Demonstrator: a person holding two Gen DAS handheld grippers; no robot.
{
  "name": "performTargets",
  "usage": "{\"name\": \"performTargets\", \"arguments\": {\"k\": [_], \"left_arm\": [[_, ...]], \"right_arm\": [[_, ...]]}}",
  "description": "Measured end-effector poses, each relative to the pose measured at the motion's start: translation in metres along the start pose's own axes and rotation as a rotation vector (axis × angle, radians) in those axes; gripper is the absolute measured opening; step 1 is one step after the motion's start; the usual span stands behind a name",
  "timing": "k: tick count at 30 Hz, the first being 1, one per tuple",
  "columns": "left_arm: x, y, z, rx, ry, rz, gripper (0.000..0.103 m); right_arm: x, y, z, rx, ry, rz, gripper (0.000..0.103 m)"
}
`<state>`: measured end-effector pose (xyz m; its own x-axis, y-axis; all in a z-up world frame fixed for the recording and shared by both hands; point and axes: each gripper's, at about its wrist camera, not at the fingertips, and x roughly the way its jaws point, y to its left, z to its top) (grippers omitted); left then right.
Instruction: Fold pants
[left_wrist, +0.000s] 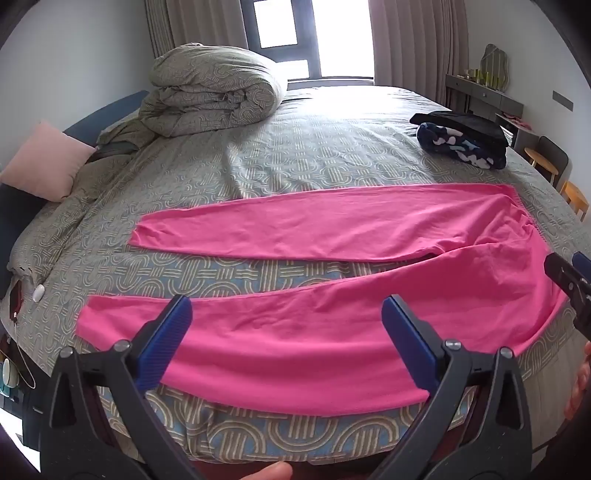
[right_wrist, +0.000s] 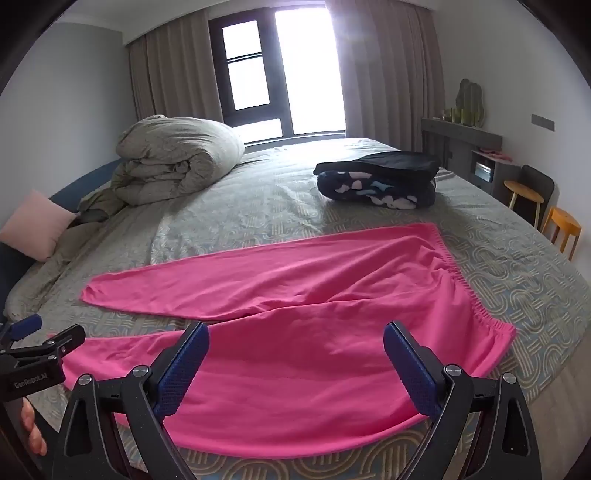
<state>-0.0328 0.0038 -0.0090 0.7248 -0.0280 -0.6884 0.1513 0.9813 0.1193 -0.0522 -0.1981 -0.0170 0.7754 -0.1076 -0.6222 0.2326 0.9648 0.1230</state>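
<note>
Bright pink pants (left_wrist: 332, 332) lie flat on the patterned bed cover (left_wrist: 295, 155). Both legs stretch to the left and are spread apart, and the elastic waistband (right_wrist: 476, 306) is on the right. My left gripper (left_wrist: 287, 306) hovers open over the near leg at the bed's front edge, nothing between its blue pads. My right gripper (right_wrist: 296, 332) hovers open over the hip part of the pants (right_wrist: 314, 387), close to the waistband. Each gripper shows at the edge of the other's view: the right gripper (left_wrist: 567, 264) and the left gripper (right_wrist: 51, 334).
A rolled grey duvet (left_wrist: 214, 88) sits at the far left of the bed, with a pink pillow (left_wrist: 44, 162) beside it. A stack of folded dark clothes (right_wrist: 380, 181) lies beyond the waistband. Yellow stools (right_wrist: 561, 225) and a desk (right_wrist: 465, 136) stand along the right wall.
</note>
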Motion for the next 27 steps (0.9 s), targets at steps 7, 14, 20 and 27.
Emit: {"name": "performTargets", "arguments": {"k": [7,14,20,27], "left_arm": [[0.0000,0.0020,-0.0017,-0.016,0.009,-0.032,0.102],[-0.0033,0.0008,-0.0030,0.006,-0.002,-0.043,0.102],[-0.0030,0.0003,-0.0042,0.010,0.003,-0.054,0.102],[-0.0009,-0.0014,-0.0068,0.016,0.011,-0.058,0.102]], "right_arm": [[-0.0014,-0.0030,-0.0011,0.008,-0.007,0.002,0.097],[-0.0019,-0.0031,-0.0006,0.004,-0.025,-0.003,0.097],[-0.0015,-0.0011,0.0015,0.004,0.000,-0.006,0.097],[-0.0009,-0.0030,-0.0001,0.010,0.002,-0.007,0.097]]}}
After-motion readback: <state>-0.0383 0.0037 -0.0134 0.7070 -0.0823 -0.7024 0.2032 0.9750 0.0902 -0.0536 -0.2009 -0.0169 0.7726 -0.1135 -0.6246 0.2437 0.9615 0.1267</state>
